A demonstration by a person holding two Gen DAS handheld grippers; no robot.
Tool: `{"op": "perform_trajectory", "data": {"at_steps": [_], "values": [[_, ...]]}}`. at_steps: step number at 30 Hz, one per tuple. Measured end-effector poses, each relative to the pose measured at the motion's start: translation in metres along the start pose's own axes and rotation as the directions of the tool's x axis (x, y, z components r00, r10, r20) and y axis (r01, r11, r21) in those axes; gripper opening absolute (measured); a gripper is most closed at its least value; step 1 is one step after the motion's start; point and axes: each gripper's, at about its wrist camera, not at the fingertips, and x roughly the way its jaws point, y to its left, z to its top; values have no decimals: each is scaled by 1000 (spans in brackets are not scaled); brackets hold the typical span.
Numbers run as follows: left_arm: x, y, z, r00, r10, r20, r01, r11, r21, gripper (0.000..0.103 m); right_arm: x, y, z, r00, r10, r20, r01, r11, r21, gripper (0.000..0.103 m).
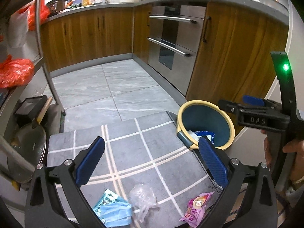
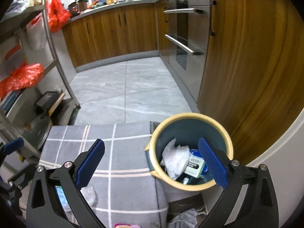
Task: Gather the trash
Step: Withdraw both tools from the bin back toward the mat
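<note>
A round bin [image 1: 206, 122] with a cream rim and dark teal inside stands at the right edge of a grey checked mat [image 1: 133, 142]. It holds crumpled white paper [image 2: 175, 159], a small box [image 2: 195, 166] and a blue wrapper. On the mat near me lie a blue face mask [image 1: 115, 213], a teal packet [image 1: 103, 201], clear crumpled plastic [image 1: 141, 195] and a pink snack packet [image 1: 197, 207]. My left gripper [image 1: 152, 163] is open and empty above the mat. My right gripper [image 2: 152, 163] is open and empty beside the bin's rim; it also shows in the left wrist view [image 1: 252, 104].
Wooden cabinets [image 1: 235, 53] and a steel oven [image 1: 171, 38] line the right and far side. A metal shelf rack [image 1: 45, 57] with red bags [image 1: 15, 73] and a pot lid [image 1: 30, 148] stands left. Grey tiled floor [image 1: 106, 87] lies beyond the mat.
</note>
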Motion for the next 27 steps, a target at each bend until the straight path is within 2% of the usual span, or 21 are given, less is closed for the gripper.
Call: {"op": "perform_trajectory", "data": {"at_steps": [5,9,13,21,25,27], "values": [[-8,15,-11,1000,21,6,-21,999,-26,97,-3,21,-7,998,-55,-1,55,996,-70,98],[-12,25,-18,1000,17,6,-17,999,-48,97,-1,21,-11,1000,7,-25,-8,1000,-22,98],[-11,30,-25,999,30,-10,-31,999,-32,97,4,18,-12,999,22,-43,-21,999,30,98],[-13,41,-36,998,53,-30,-54,998,-27,97,1,24,-15,1000,11,-14,-10,998,55,98],[-13,46,-44,996,82,-47,-83,996,-23,97,-1,27,-17,999,-37,9,36,998,48,98],[-11,49,-49,995,74,-63,-76,997,-31,97,1,29,-19,999,-48,3,48,998,45,98]]}}
